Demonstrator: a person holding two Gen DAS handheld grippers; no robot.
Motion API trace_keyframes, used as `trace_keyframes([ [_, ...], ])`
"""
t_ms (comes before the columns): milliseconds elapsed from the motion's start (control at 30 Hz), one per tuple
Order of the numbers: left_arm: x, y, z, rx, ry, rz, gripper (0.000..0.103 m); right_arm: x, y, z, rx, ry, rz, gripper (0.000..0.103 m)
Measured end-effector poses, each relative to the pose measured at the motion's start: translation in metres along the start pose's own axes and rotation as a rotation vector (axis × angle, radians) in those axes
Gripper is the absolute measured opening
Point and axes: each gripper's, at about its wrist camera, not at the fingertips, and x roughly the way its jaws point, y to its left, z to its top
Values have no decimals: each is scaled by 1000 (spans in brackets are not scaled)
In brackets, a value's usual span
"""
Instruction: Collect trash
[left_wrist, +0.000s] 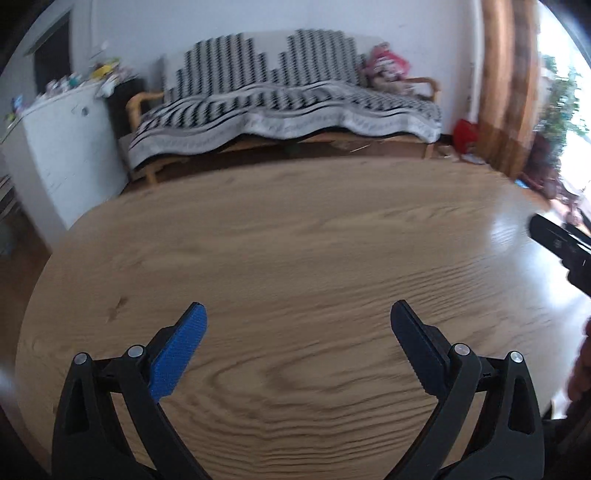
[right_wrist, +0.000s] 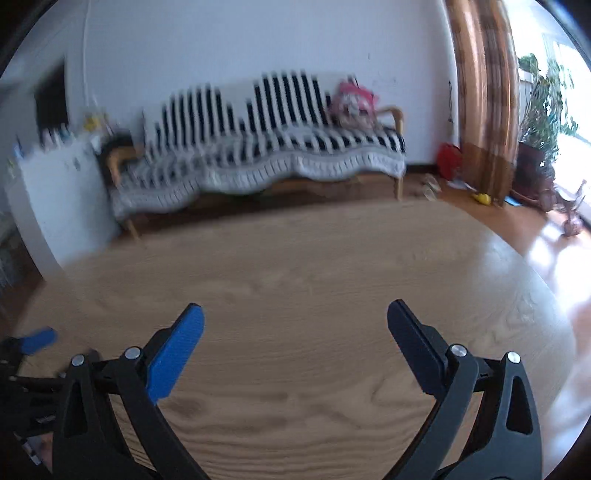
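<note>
From the left wrist we see our left gripper (left_wrist: 297, 314) spread wide above the wooden table (left_wrist: 295, 236), holding nothing; the right gripper (left_wrist: 561, 247) shows as a dark shape at the right edge; beyond the table stand a sofa under a striped throw (left_wrist: 288, 110), a white cabinet (left_wrist: 62, 147) and a curtain (left_wrist: 506, 85); we see no trash on the table here. From the right wrist, our right gripper (right_wrist: 295, 314) is likewise wide apart and empty over the same table (right_wrist: 295, 258); a blue pad of the left gripper (right_wrist: 37, 341) shows at the left edge; the picture is blurred, and we cannot make out any trash.
</note>
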Motion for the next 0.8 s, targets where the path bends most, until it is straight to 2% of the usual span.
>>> trace_keyframes([
  [33,4,6,-1,-40,44,-17,97,1,3,0,-15,-16,3,96],
  [100,2,13,8,-64,6,-66,97,0,10,-2,-23,-53,-30,96],
  [167,1,14,3,-28,-36,-14,97,6,9,-9,-16,-23,-27,96],
  [200,5,13,1,-23,-15,5,97,11,12,-10,-17,9,-9,96],
  [267,9,19,-1,-62,7,-39,97,19,15,-12,-20,38,7,96],
  [333,12,26,-2,-102,9,-68,97,13,20,-20,-26,16,11,96],
  [400,18,33,-1,-117,12,-67,97,12,34,-24,-71,2,13,96],
  [500,19,37,0,-110,-2,-25,97,21,50,-30,-178,20,0,96],
  [600,19,40,-1,-102,-5,-55,97,31,62,-38,-252,59,-10,96],
  [700,19,38,-2,-83,-20,-36,97,37,63,-39,-268,80,-20,96],
  [800,17,40,-3,-94,-23,-48,97,43,62,-39,-261,95,-18,96],
])
